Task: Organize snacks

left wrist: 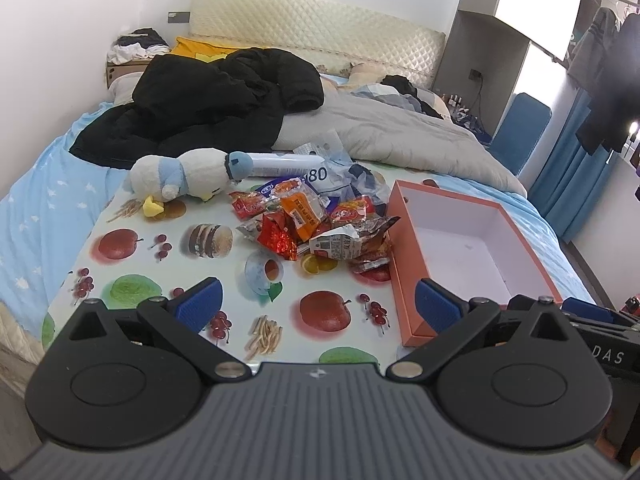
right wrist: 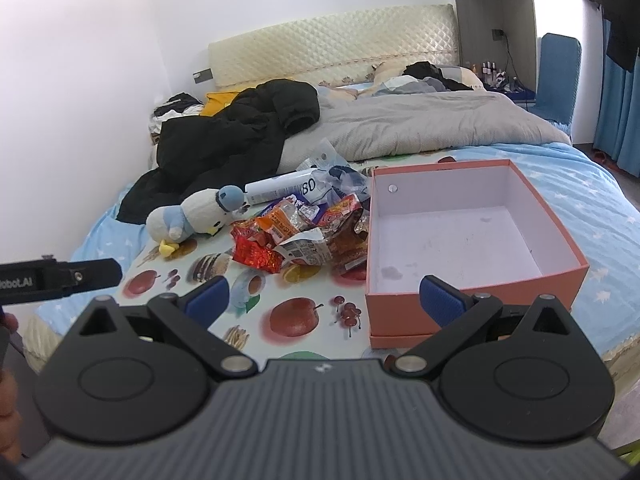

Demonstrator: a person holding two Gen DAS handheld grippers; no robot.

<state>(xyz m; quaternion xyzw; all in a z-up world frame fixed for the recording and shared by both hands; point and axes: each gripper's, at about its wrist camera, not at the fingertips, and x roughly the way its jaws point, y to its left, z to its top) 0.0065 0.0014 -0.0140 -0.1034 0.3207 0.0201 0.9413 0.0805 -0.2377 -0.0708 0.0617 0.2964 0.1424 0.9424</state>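
A heap of snack packets, red, orange and silver, lies on a fruit-print mat spread over the bed. To its right stands an orange box with a white inside and nothing in it. My left gripper hangs open over the mat's near part, short of the heap. My right gripper is open too, its right finger in front of the box's near wall. Nothing sits between either pair of blue pads.
A plush penguin and a white tube lie behind the snacks, with clear plastic wrap. A black jacket and grey duvet cover the far bed. The other gripper's body shows at left.
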